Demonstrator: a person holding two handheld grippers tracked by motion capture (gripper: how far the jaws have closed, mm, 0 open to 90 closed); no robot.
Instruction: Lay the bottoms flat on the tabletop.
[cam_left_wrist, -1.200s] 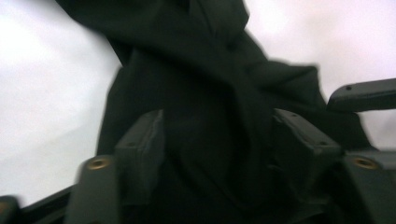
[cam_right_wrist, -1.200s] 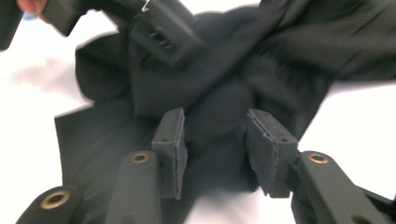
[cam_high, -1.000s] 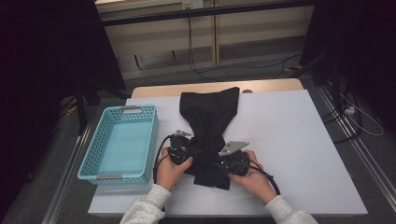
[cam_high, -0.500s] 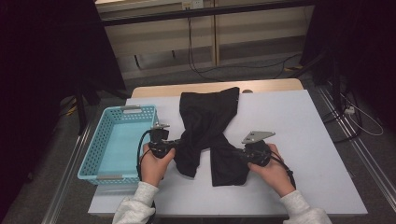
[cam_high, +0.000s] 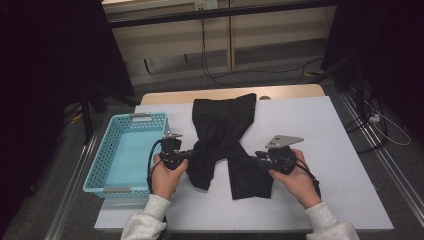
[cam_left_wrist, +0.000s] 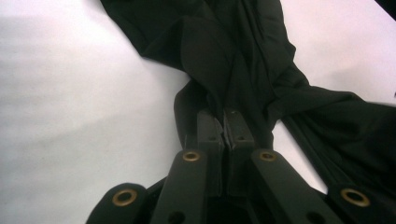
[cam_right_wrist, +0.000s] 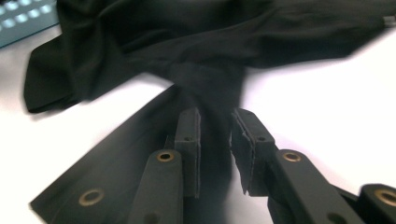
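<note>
A black garment (cam_high: 220, 127) lies on the white table (cam_high: 330, 150), its two lower parts spread apart toward me. My left gripper (cam_high: 186, 156) is at the left part's edge, shut on a fold of the black cloth (cam_left_wrist: 243, 70) that rises between its pads (cam_left_wrist: 225, 116). My right gripper (cam_high: 257, 157) is at the right part's edge. Its jaws have just been opening: in the right gripper view the pads (cam_right_wrist: 215, 116) stand apart, and a loose ridge of cloth (cam_right_wrist: 205, 79) runs between them without being pressed.
A light blue plastic basket (cam_high: 100, 165) stands at the table's left edge, close beside my left hand. Bare white tabletop lies to the right of the garment. Cables trail over the floor behind the table.
Both hands have moved outward, left hand leftward and right hand rightward, and the garment's two lower parts have been pulled apart from a bunched middle.
</note>
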